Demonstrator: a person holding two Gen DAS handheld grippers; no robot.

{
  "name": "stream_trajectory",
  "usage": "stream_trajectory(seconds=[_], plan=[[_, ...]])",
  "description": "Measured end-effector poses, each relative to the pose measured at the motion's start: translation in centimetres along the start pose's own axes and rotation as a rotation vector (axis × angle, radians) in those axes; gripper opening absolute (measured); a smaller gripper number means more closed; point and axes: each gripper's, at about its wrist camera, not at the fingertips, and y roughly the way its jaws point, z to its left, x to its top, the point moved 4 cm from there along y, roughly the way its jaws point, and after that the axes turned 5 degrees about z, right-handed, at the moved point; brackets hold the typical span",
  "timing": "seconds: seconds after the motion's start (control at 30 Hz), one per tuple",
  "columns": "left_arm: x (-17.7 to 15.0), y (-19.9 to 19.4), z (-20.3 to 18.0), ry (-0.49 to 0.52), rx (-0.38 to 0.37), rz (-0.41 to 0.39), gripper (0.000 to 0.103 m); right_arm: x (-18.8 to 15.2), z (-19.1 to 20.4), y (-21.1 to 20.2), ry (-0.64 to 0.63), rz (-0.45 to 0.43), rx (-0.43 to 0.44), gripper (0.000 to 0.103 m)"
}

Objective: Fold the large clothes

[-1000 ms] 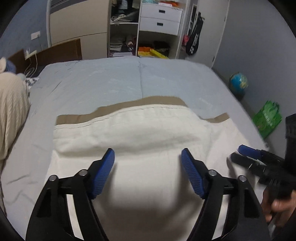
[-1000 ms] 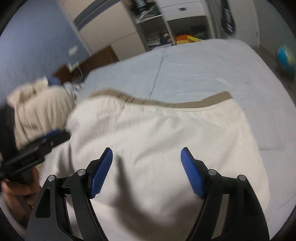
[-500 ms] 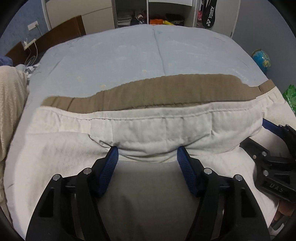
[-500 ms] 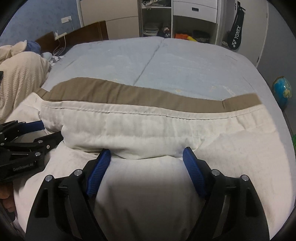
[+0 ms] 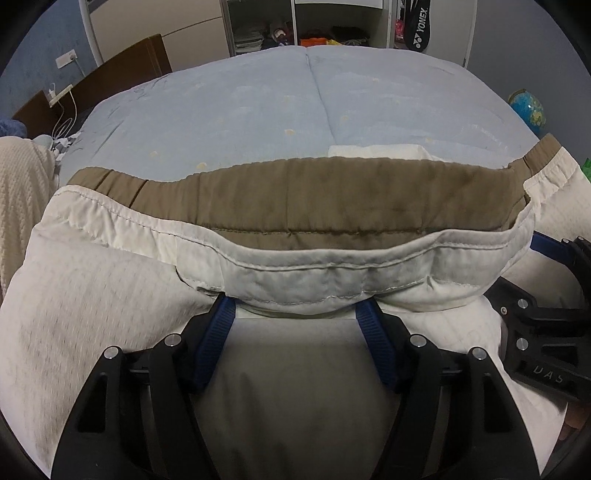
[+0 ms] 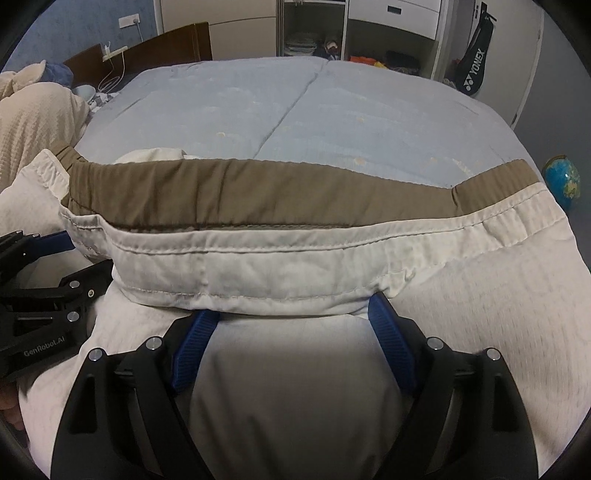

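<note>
Garment (image 5: 110, 332) on bed (image 5: 295, 110); globe (image 6: 561, 181) beyond bed's right edge.

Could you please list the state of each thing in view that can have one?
Cream garment: lying on the bed, white hem raised in a fold, brown waistband showing behind.
Left hand-held gripper: open, fingertips tucked under the white hem.
Right hand-held gripper: open, fingertips under the same hem.
Bed: covered with a smooth light-blue sheet.
Closet: open, shelves showing.
Knit blanket: heaped beside the bed.
</note>
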Motion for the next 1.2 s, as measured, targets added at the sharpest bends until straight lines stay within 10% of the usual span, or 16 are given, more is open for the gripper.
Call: stream_trajectory(seconds=[0.33, 0.47, 0.9, 1.2], plan=[[0.4, -3.2, 1.0, 0.035, -0.11, 0.086, 0.066, 1.3, -0.7, -1.3, -0.007, 0.13, 0.067, 0.079], [-1.8, -7.9, 3.8, 0.002, -0.102, -0.03, 0.09, 0.3, -1.8, -5.8, 0.009, 0.007, 0.069, 0.079], [-20.0, -15.7, 5.7, -0.148, -0.239, -0.061, 0.095, -17.1, -5.8, -17.6, 0.159, -0.124, 0.078, 0.079], [-24.0, -15.4, 4.6, -0.169, -0.243, -0.004, 0.096, -23.6, -3.8, -17.9, 0.242, -0.062, 0.161, 0.08]])
